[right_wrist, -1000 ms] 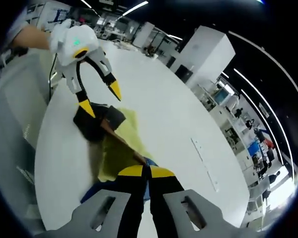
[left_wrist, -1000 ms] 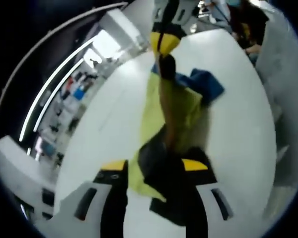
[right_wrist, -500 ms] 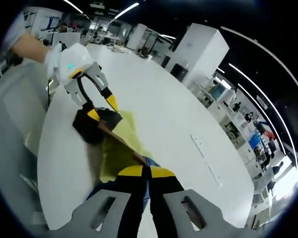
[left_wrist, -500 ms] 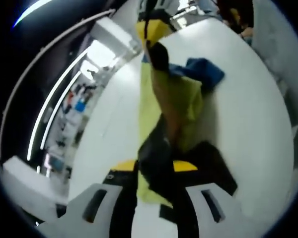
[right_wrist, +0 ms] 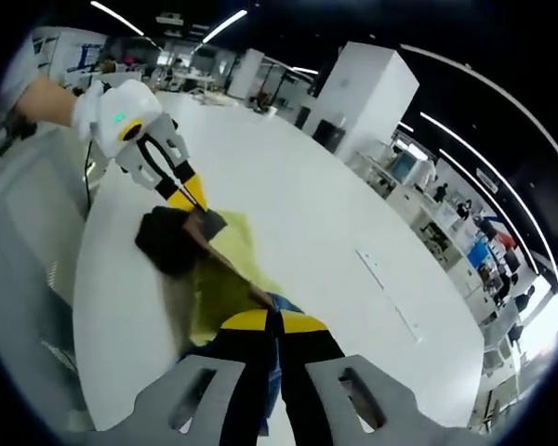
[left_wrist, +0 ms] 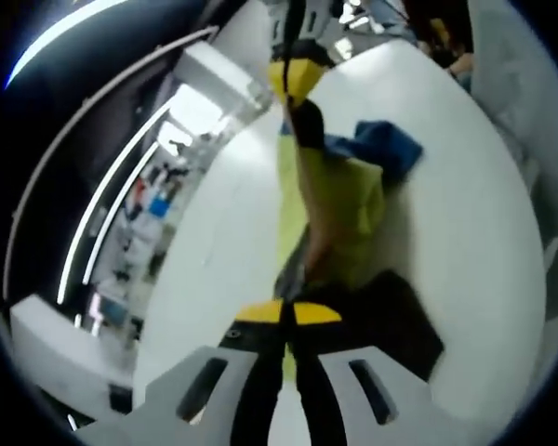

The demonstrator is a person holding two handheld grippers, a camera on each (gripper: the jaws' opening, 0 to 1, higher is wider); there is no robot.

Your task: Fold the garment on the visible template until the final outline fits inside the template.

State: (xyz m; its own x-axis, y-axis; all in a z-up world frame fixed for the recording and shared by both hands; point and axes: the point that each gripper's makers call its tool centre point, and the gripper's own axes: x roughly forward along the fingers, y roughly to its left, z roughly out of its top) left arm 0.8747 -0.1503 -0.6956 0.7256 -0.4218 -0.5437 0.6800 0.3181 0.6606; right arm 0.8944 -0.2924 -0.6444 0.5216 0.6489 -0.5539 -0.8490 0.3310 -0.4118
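Observation:
A yellow garment (left_wrist: 346, 200) with a black end (left_wrist: 395, 311) and a blue end (left_wrist: 388, 149) lies stretched out on the white table (left_wrist: 474, 242). My left gripper (left_wrist: 288, 314) is shut on the garment's near edge, by the black end. At the far end the right gripper (left_wrist: 296, 79) pinches the cloth by the blue part. In the right gripper view, the right gripper (right_wrist: 274, 321) is shut on the garment (right_wrist: 219, 279) at the blue end. The left gripper (right_wrist: 191, 197) is closed on the black end (right_wrist: 167, 243).
The table (right_wrist: 335, 214) is wide and white, with a thin grey strip (right_wrist: 386, 290) on it to the right of the garment. A hand and sleeve (right_wrist: 46, 93) hold the left gripper. A grey surface (right_wrist: 19, 242) borders the table's left edge. A white block (right_wrist: 367, 93) stands beyond.
My left gripper, open above the black end a second ago, has come down and shut on it. The right gripper has stayed shut on the blue end.

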